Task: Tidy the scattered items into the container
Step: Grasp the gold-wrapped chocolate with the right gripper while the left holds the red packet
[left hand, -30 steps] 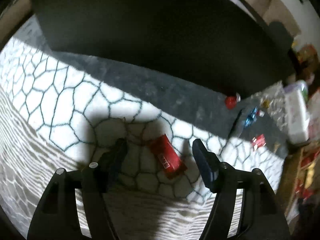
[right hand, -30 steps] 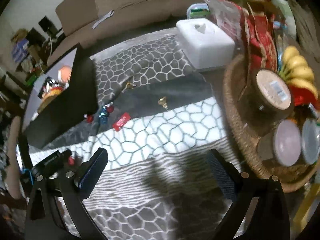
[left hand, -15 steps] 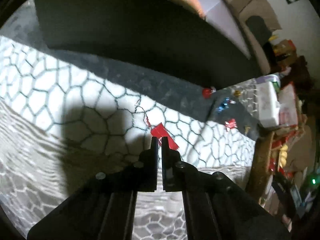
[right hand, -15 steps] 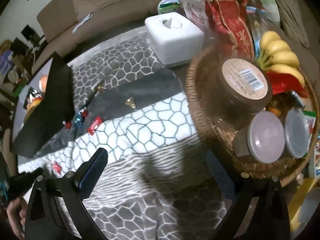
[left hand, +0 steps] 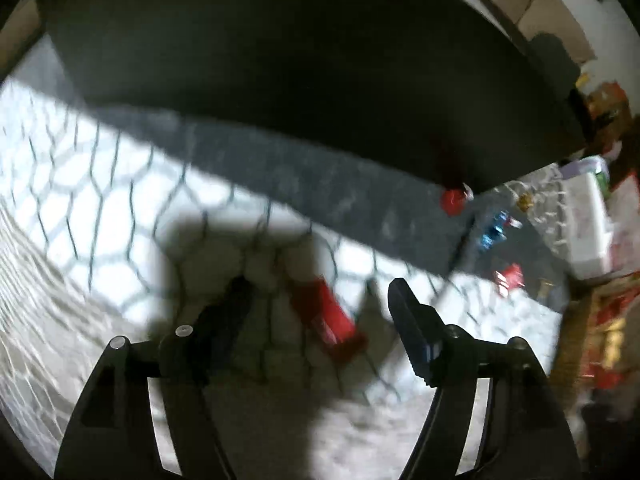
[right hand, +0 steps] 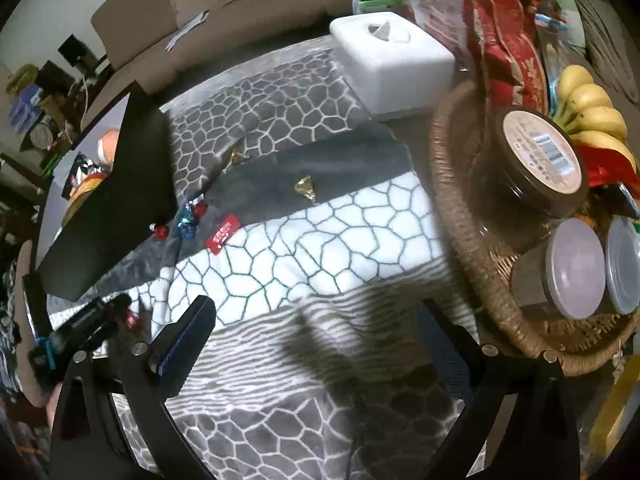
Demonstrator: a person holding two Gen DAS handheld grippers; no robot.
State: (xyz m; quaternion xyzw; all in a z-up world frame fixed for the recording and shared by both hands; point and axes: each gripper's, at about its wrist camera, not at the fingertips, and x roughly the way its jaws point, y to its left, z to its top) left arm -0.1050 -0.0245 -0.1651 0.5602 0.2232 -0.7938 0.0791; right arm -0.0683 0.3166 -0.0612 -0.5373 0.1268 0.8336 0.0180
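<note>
A red candy wrapper (left hand: 328, 320) lies on the white patterned blanket between the fingers of my left gripper (left hand: 320, 308), which is open and low over it. The black box (left hand: 300, 60) stands just beyond. More sweets lie by the box's corner: a red one (left hand: 454, 200), a blue one (left hand: 494, 232) and a red packet (left hand: 508, 276). In the right wrist view these show as a red sweet (right hand: 160, 232), a blue sweet (right hand: 186, 222), a red packet (right hand: 222, 234) and a gold sweet (right hand: 306, 188). My right gripper (right hand: 316, 320) is open and empty above the blanket. The left gripper (right hand: 92, 320) shows at the left.
A white tissue box (right hand: 394, 58) stands at the back. A wicker basket (right hand: 452, 184) with jars, snack bags and bananas fills the right side. A beige sofa (right hand: 224, 4) is behind the table. The black box (right hand: 116, 200) holds several items.
My left gripper was shut on the red wrapper half a second ago; now it is open again and low, with the wrapper lying between its fingers. The right gripper shifted slightly.
</note>
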